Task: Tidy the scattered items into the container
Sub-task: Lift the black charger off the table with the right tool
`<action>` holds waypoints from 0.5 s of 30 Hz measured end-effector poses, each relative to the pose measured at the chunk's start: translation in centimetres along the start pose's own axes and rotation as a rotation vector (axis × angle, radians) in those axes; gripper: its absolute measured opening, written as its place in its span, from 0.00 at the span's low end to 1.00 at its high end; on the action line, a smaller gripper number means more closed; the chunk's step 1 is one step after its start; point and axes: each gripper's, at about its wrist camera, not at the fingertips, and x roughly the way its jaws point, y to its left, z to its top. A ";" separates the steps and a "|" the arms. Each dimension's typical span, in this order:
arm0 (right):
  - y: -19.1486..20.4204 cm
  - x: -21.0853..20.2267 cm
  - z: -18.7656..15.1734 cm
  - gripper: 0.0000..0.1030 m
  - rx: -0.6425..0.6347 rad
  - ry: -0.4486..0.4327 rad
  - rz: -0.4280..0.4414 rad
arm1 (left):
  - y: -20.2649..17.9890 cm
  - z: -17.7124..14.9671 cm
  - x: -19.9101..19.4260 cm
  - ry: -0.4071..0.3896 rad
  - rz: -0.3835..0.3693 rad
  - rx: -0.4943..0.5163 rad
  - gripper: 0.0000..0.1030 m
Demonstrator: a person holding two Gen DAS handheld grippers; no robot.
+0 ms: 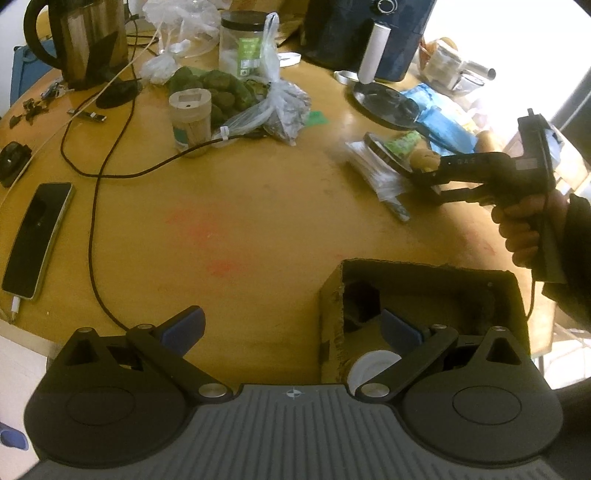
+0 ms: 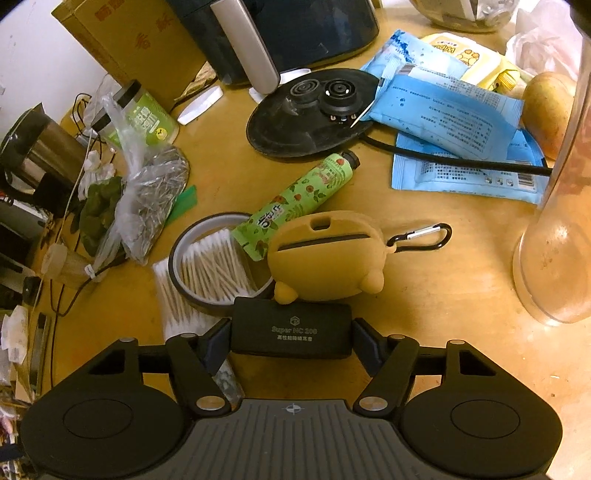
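My right gripper (image 2: 291,347) is shut on a black earphone case (image 2: 291,326) printed "Super NC 200", its pads against both ends, low over the table. Just beyond lie a yellow silicone pouch (image 2: 325,251) with a black carabiner, a green tube (image 2: 295,199) and a tape ring (image 2: 218,258) resting on a pack of cotton swabs (image 2: 173,295). In the left wrist view my left gripper (image 1: 291,328) hangs open and empty beside the cardboard box (image 1: 330,314), whose inside shows a white round lid (image 1: 373,363) and a dark object. A hand holds the right gripper (image 1: 424,181) beyond the box.
A black kettle base (image 2: 306,114), blue wipe packs (image 2: 454,110), a clear jar (image 2: 554,240) and a dark appliance (image 2: 295,29) crowd the far right. A phone (image 1: 37,236), a black cable (image 1: 96,221), a toothpick jar (image 1: 190,118), plastic bags (image 1: 266,110) and a kettle (image 1: 88,40) lie on the left.
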 end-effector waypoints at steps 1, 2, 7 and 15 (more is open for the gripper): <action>0.2 -0.2 -0.1 0.69 -0.014 0.001 -0.006 | 0.0 0.0 0.0 -0.001 -0.001 0.001 1.00; 0.4 -0.4 -0.3 0.69 -0.035 0.000 -0.014 | 0.1 0.0 0.0 -0.002 -0.001 0.000 1.00; 1.7 -1.3 -1.4 0.69 -0.174 0.021 -0.098 | 0.2 0.0 0.0 0.000 -0.004 -0.009 1.00; 2.8 -0.6 -4.2 0.70 -0.397 0.085 -0.235 | -0.3 -0.2 0.2 0.006 -0.013 0.004 1.00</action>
